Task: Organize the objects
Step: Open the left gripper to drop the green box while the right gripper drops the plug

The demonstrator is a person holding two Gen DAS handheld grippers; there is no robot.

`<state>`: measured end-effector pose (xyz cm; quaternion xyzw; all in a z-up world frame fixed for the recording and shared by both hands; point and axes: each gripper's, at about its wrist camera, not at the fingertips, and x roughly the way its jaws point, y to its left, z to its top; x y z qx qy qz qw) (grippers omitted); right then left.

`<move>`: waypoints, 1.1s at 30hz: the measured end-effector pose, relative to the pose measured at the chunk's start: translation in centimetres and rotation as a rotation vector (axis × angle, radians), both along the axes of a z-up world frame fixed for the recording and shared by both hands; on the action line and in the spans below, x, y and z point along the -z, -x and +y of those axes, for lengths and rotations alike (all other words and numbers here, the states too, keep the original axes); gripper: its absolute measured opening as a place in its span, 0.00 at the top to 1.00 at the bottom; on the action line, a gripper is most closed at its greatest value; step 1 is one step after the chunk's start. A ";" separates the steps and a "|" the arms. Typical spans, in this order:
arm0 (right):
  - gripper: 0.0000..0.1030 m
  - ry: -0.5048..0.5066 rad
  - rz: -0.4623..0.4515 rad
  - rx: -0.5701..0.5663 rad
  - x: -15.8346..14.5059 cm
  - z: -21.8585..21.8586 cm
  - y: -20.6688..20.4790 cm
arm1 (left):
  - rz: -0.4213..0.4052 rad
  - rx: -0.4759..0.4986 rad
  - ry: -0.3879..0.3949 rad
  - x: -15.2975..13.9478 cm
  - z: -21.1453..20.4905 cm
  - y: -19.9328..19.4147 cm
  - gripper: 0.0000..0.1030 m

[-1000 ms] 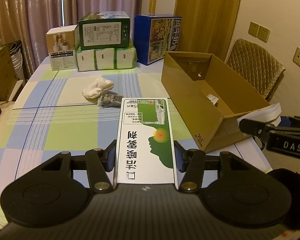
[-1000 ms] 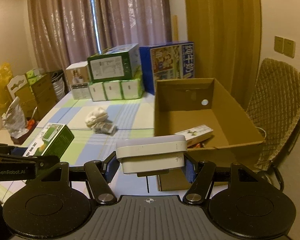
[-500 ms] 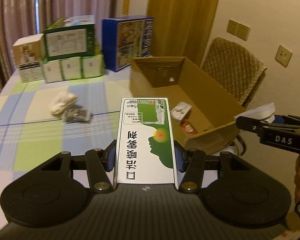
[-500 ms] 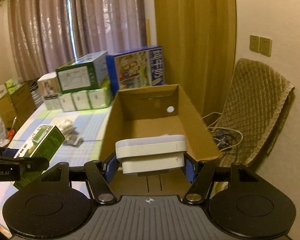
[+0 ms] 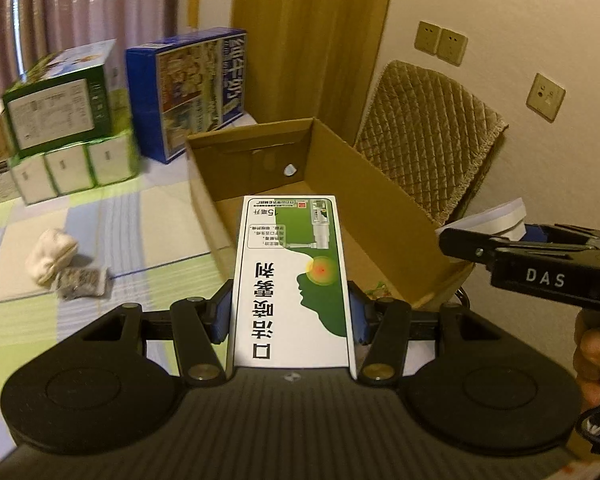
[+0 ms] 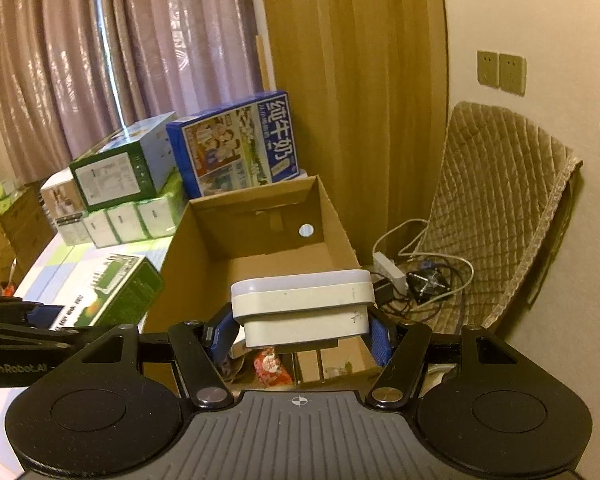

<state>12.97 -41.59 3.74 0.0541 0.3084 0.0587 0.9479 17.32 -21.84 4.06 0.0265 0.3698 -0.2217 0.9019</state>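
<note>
Checked tablecloth (image 5: 100, 216), open corrugated carton (image 5: 363, 216), left tongs (image 5: 290, 316) clamping glossy green-white box (image 5: 292, 280), right tongs (image 6: 301, 330) clamping smooth white case (image 6: 303, 304).

green-and-white printed carton (image 5: 292, 280): smooth, glossy card
open brown box (image 6: 260, 248): matt corrugated cardboard (raw-edged rims)
white lidded case (image 6: 303, 304): smooth plastic, lightly scuffed
tan chair cover (image 6: 495, 200): quilted cloth
checked tablecloth (image 5: 100, 240): smooth, slight sheen
</note>
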 end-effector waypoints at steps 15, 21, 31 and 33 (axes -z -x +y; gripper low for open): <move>0.40 -0.008 0.015 0.038 0.3 -1.5 -2.9 | -0.002 0.038 -0.038 1.1 -3.2 -3.9 0.51; 0.40 -0.012 0.021 0.047 0.6 -1.8 -2.9 | 0.008 0.042 -0.010 1.8 -3.8 -5.2 0.46; 0.40 -0.016 0.022 0.045 0.6 -1.8 -2.5 | -0.008 -0.011 -0.002 0.9 -1.3 -4.4 0.45; 0.40 -0.020 0.022 0.041 0.6 -1.6 -2.5 | -0.008 -0.021 -0.002 1.0 -0.6 -4.0 0.45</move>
